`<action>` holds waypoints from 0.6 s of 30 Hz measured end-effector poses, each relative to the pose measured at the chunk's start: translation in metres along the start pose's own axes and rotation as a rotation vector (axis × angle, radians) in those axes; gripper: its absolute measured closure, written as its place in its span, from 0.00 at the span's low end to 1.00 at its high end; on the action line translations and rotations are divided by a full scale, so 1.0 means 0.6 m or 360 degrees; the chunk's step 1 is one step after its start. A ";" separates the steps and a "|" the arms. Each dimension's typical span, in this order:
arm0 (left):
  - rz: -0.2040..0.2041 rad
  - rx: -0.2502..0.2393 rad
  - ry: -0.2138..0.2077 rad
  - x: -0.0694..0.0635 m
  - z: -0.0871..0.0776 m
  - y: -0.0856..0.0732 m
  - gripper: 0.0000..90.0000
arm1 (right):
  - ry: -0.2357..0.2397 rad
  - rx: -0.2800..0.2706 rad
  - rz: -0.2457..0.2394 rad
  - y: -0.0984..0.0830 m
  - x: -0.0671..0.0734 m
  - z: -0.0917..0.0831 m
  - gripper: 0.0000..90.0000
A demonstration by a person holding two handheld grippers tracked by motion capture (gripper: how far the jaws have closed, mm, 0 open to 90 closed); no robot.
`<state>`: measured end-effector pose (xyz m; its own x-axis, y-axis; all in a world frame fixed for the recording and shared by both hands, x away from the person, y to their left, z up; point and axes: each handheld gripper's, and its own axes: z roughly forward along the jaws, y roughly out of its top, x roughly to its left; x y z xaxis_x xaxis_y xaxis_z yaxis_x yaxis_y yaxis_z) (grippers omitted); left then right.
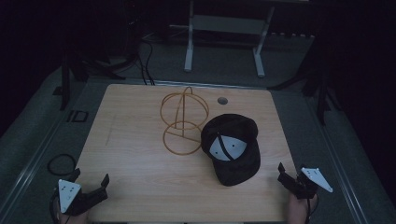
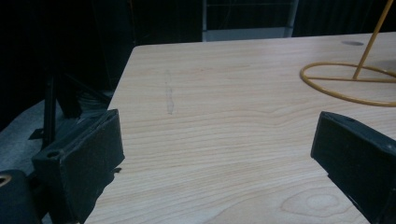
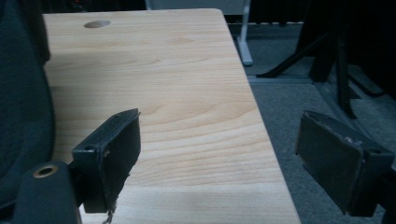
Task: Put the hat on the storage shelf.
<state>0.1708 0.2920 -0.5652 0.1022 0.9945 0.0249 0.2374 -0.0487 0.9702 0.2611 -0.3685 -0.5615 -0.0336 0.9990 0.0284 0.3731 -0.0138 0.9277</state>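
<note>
Your left gripper [image 1: 91, 181] has its jaws spread wide and empty at the near-left table [image 1: 140, 186] corner; the yellow wire stand [image 2: 348, 81] lies ahead to its right. Your right gripper [image 1: 290, 174], equally wide, has what looks like the black cap [image 1: 232, 147] just left.

Yellow wire hat stand [image 2: 348, 81]: cut off at the right edge.
Black fabric cap [image 3: 21, 107]: cropped at the left edge.
</note>
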 end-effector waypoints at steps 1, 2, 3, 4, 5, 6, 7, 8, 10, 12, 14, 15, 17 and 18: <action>-0.0003 -0.0011 -0.0009 -0.001 0.000 0.001 0.03 | 0.0002 -0.0002 0.0007 0.000 0.000 0.000 0.16; -0.0003 -0.0011 -0.0009 -0.001 0.000 0.001 0.03 | 0.0018 0.0001 0.0013 0.000 -0.001 0.000 0.15; -0.0007 -0.0017 -0.0005 -0.006 0.001 0.002 0.03 | 0.0042 0.0005 0.0016 0.000 -0.002 0.000 0.15; -0.0009 -0.0026 -0.0029 -0.009 0.001 0.003 0.03 | 0.0052 0.0014 0.0028 0.001 -0.003 0.000 0.15; -0.0009 -0.0026 -0.0029 -0.009 0.001 0.003 0.03 | 0.0052 0.0014 0.0028 0.001 -0.003 0.000 0.15; -0.0006 -0.0029 -0.0042 -0.011 0.001 0.003 0.03 | 0.0083 0.0038 0.0040 0.003 -0.004 -0.002 0.15; 0.0008 -0.0035 -0.0074 -0.015 0.002 0.004 0.03 | 0.0083 0.0038 0.0040 0.003 -0.004 -0.002 0.15; 0.0008 -0.0035 -0.0074 -0.015 0.002 0.004 0.03 | 0.0083 0.0038 0.0040 0.003 -0.004 -0.002 0.15; 0.0075 -0.0024 -0.0097 -0.026 0.002 0.006 0.03 | 0.0118 0.0031 0.0023 0.014 -0.002 -0.012 0.14; 0.0115 -0.0015 -0.0091 -0.033 0.002 0.007 0.03 | 0.0177 0.0057 0.0031 0.027 0.003 -0.019 0.14; 0.0081 -0.0031 -0.0083 -0.038 0.001 0.009 0.03 | 0.0242 0.0090 0.0047 0.037 0.009 -0.020 0.13; 0.0081 -0.0031 -0.0083 -0.038 0.001 0.009 0.03 | 0.0262 0.0096 0.0048 0.041 0.013 -0.020 0.13; 0.0056 -0.0023 -0.0083 -0.038 0.000 0.011 0.03 | 0.0307 0.0114 0.0016 0.050 0.020 -0.019 0.13; 0.0019 -0.0014 -0.0099 -0.037 -0.001 0.012 0.03 | 0.0322 0.0128 0.0000 0.055 0.024 -0.017 0.13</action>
<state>0.1696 0.2694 -0.5588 0.1650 0.9861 0.0219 0.2271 -0.0596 0.9720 0.2632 -0.3550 -0.5267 -0.2160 0.9702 0.1098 0.4457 -0.0021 0.8952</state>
